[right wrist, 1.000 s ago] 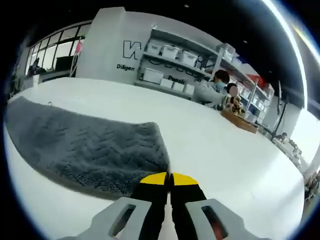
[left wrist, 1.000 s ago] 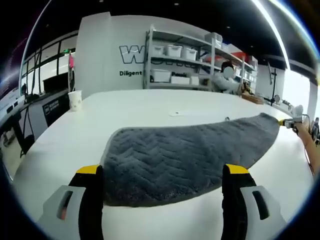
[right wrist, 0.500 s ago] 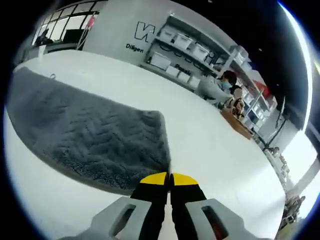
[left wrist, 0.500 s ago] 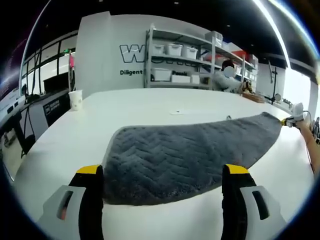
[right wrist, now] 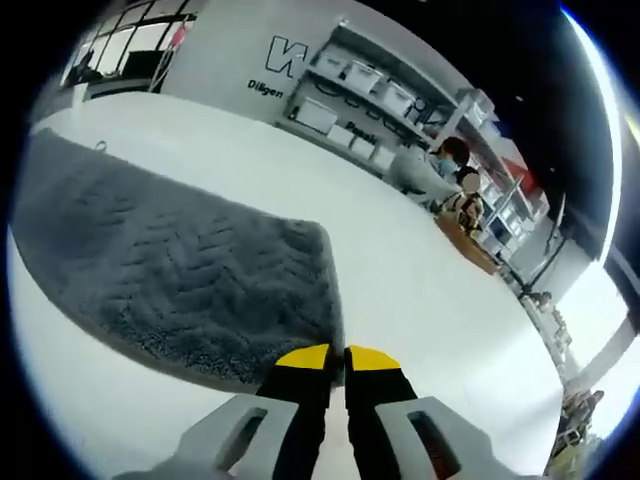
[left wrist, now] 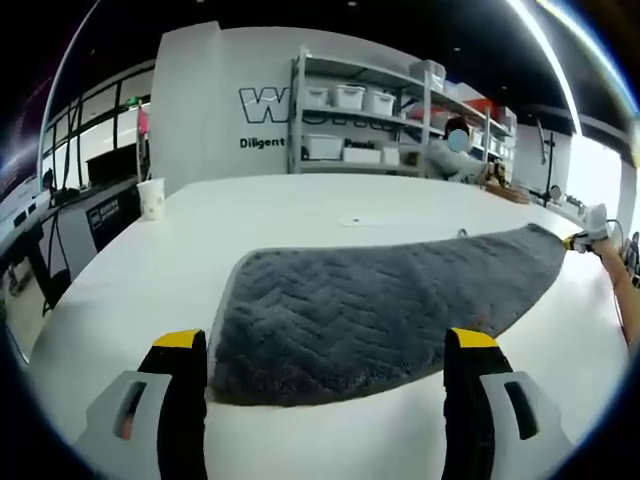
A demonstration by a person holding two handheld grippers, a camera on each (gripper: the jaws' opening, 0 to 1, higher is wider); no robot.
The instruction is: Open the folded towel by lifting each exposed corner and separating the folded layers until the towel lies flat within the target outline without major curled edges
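pinching the near corner of the grey towel (right wrist: 190, 280) with our right gripper (right wrist: 335, 357), jaws clenched on it, we hold the left gripper (left wrist: 325, 345) released above the towel's edge on the white table (left wrist: 150, 290).

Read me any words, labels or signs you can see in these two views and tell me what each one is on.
"W", large outlined lettering, cut off by the shelving: on the white wall.
"Diligent", small dark text below it: same wall.
"Dilgen", as far as it shows in the right gripper view: same wall.
Bin labels on the shelving: too small to read.
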